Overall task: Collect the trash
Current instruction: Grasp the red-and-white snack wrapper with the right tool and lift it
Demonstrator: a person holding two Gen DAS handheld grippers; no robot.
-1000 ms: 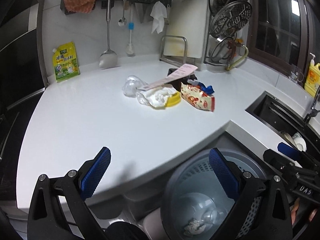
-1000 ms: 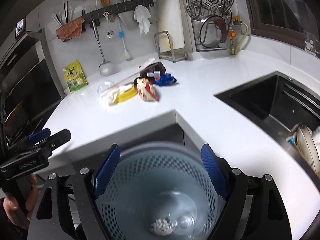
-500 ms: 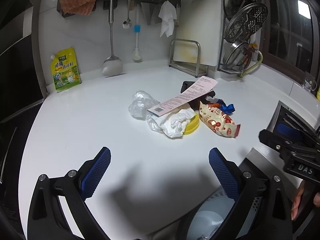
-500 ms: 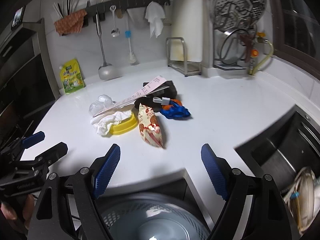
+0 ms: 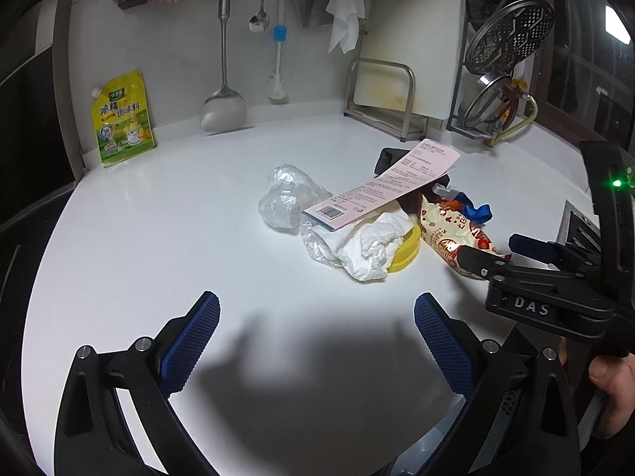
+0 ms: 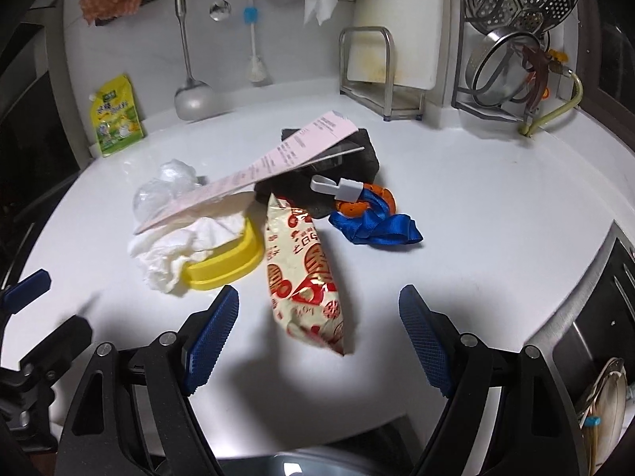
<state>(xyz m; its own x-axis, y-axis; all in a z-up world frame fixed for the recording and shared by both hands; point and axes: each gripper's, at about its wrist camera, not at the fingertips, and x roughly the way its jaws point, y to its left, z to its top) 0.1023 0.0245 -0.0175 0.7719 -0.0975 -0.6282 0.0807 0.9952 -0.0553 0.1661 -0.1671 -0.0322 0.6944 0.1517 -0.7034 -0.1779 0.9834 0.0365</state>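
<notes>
Both grippers hover over the front of the white countertop (image 5: 139, 238), jaws spread wide and holding nothing: the left gripper (image 5: 317, 329) faces the crumpled tissue (image 5: 365, 246), and the right gripper (image 6: 319, 325) has the near end of the red-and-cream snack wrapper (image 6: 305, 281) between its fingers without touching it. The trash lies heaped mid-counter: a long pink receipt (image 5: 381, 186) leans across the tissue and a yellow lid (image 6: 226, 261), with a clear plastic bag (image 5: 285, 198) to the left and a black pouch (image 6: 337, 158) and blue strap (image 6: 377, 230) behind. The likely trouble is that the wrapper is slick and flat, so closing fingers may skid it away or pinch only a corner; pulling the tissue could drag the receipt and lid along. The other gripper's body reads "DAS" (image 5: 532, 306). The yellow seasoning pouch (image 5: 121, 119) by the back wall carries Chinese lettering, too small to read surely.
</notes>
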